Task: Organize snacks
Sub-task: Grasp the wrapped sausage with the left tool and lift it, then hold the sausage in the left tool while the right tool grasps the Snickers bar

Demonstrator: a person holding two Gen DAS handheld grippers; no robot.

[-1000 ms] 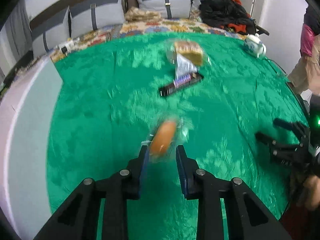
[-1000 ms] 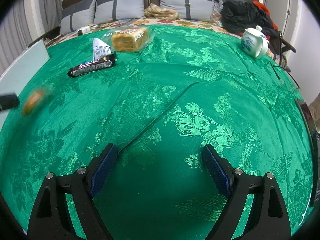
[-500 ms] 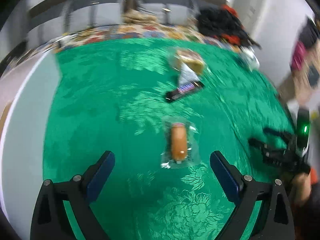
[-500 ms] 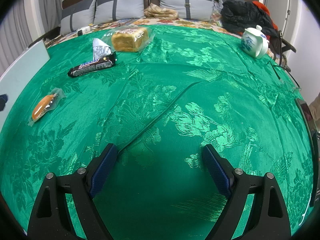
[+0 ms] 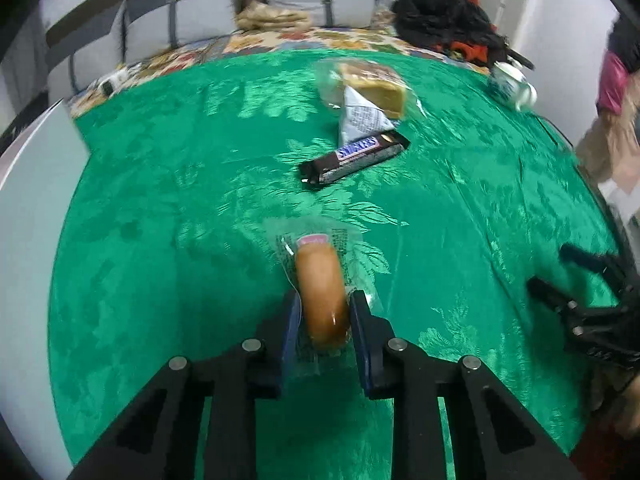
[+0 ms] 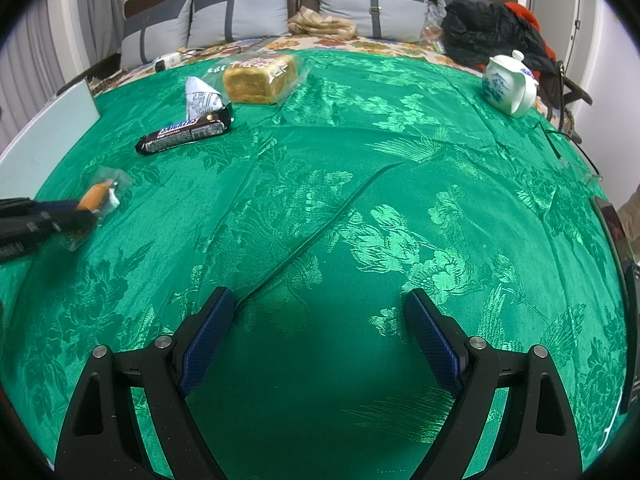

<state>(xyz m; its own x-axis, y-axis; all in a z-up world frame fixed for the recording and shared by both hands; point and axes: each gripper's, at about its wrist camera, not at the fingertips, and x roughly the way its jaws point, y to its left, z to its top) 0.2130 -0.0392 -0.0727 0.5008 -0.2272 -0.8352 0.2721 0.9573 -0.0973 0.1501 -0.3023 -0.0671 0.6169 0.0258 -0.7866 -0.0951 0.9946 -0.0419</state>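
Note:
A sausage in a clear wrapper (image 5: 318, 268) lies on the green cloth (image 5: 160, 240). My left gripper (image 5: 325, 298) has it between its pads, and the jaws are closing on its near end. From the right wrist view the same sausage (image 6: 96, 196) and left gripper (image 6: 76, 212) show at the far left. Farther back lie a Snickers bar (image 5: 356, 156), a white triangular packet (image 5: 360, 120) and a bagged bread loaf (image 5: 372, 84). My right gripper (image 6: 318, 294) hangs open over bare cloth, nothing between its fingers.
A blue-and-white teapot (image 6: 508, 84) stands at the back right of the cloth. A pale board (image 6: 44, 140) borders the left edge. Grey pillows and a black pile of clothes (image 6: 484, 28) lie behind. A person (image 5: 616, 120) stands at the right.
The left gripper first held the sausage, then stood wide open with it lying on the cloth, and now has come down and shut on it again. The right gripper has not moved.

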